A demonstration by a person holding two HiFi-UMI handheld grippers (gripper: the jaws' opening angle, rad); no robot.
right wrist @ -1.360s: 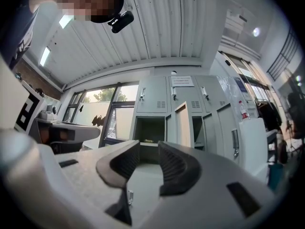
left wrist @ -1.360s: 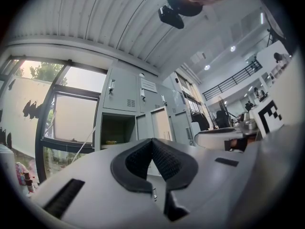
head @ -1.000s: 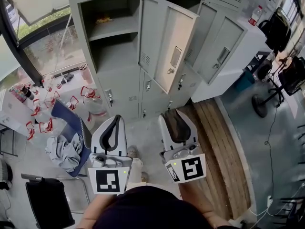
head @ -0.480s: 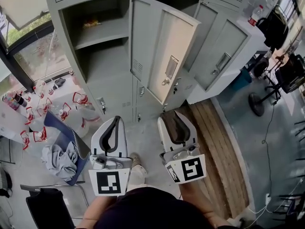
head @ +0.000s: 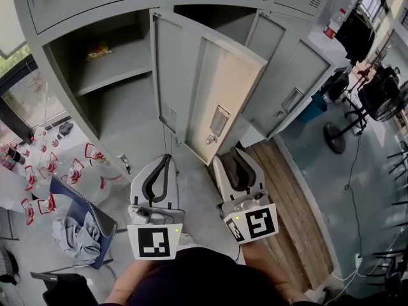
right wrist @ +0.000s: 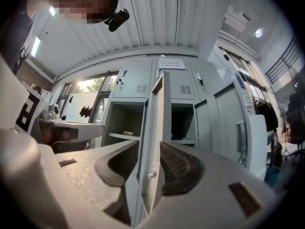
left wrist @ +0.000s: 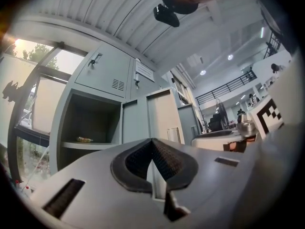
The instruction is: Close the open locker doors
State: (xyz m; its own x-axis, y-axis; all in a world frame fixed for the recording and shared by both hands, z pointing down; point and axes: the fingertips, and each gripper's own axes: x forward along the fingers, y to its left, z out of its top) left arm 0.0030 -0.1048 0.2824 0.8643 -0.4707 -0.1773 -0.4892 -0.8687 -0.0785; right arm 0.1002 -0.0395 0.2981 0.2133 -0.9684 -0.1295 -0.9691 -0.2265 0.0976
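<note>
A bank of grey lockers (head: pixel 95 5) fills the top of the head view. One compartment (head: pixel 115 101) stands open, and its door (head: pixel 213 88) swings out toward me. A second open door (head: pixel 290 85) hangs further right. My left gripper (head: pixel 167 160) sits low at centre, short of the lockers, with its pads meeting at the tip and nothing held (left wrist: pixel 152 142). My right gripper (head: pixel 238 153) is open just below the near door's latch (head: pixel 215 121). In the right gripper view the door's free edge (right wrist: pixel 153 128) shows in the gap between the jaws (right wrist: pixel 150 149), and the pads do not press on it.
A blue chair with a grey cloth (head: pixel 80 225) stands at lower left, beside several red-labelled bottles (head: pixel 76 171). Wooden planks (head: pixel 293 203) lie on the floor at right. Black office chairs (head: pixel 376 88) stand at far right. A small item (head: pixel 99 48) rests on the open locker's shelf.
Both grippers have moved forward toward the lockers. The open door now looms larger and nearer, and the chair and bottles have slid toward the left edge.
</note>
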